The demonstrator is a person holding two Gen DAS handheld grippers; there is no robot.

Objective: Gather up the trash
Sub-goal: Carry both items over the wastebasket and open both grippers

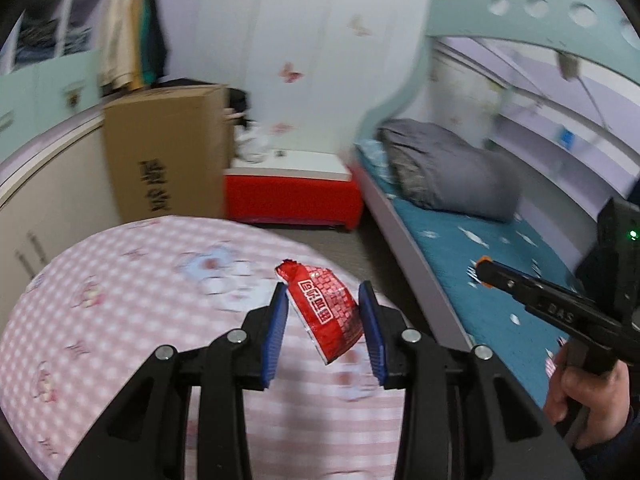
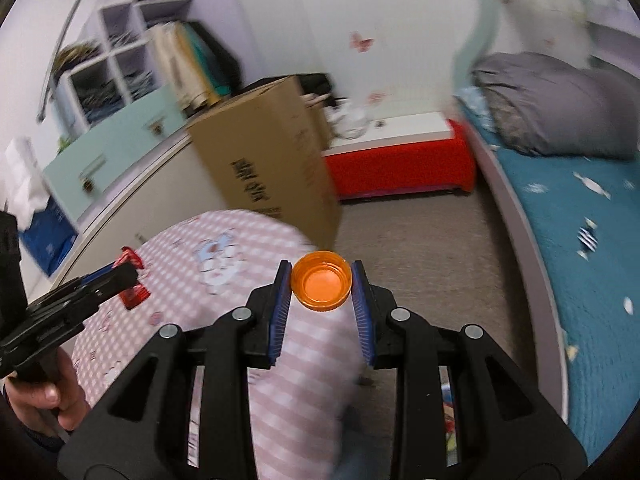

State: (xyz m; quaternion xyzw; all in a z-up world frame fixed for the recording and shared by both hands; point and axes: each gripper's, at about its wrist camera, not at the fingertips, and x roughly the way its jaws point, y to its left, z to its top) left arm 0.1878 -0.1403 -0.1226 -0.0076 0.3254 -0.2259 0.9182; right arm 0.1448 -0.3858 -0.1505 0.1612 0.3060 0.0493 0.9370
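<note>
Nearest in our left wrist view, the left tongs [image 1: 323, 300] pinch a red snack wrapper [image 1: 325, 312] between their blue pads [image 1: 276, 328]; the wrapper hangs tilted between them, above the pink checked tabletop [image 1: 120, 320]. Whether it touches the cloth we cannot tell.

In our right wrist view, the right tongs [image 2: 321, 284] pinch an orange bottle cap [image 2: 321, 286] at their tips, its hollow side facing the camera. The cap sits over the tabletop's [image 2: 312, 380] far edge, where the cloth meets the grey-brown floor [image 2: 420, 240].

To the side, each camera catches the other tool: the right one, with an orange spot at its tip and a hand [image 1: 588, 392] on its grip, shows in the left view; the left one, with the red wrapper [image 2: 134, 280] at its tips, shows in the right view.

Beyond the tabletop stands a tall cardboard box [image 1: 164, 152] with printed characters. Beside it is a low red cabinet [image 1: 290, 198] with a white top. To the right runs a bed [image 1: 500, 280] with a teal patterned cover and a folded grey quilt [image 1: 448, 168] on it. Furthest back is a white wall with butterfly stickers [image 1: 291, 74].
</note>
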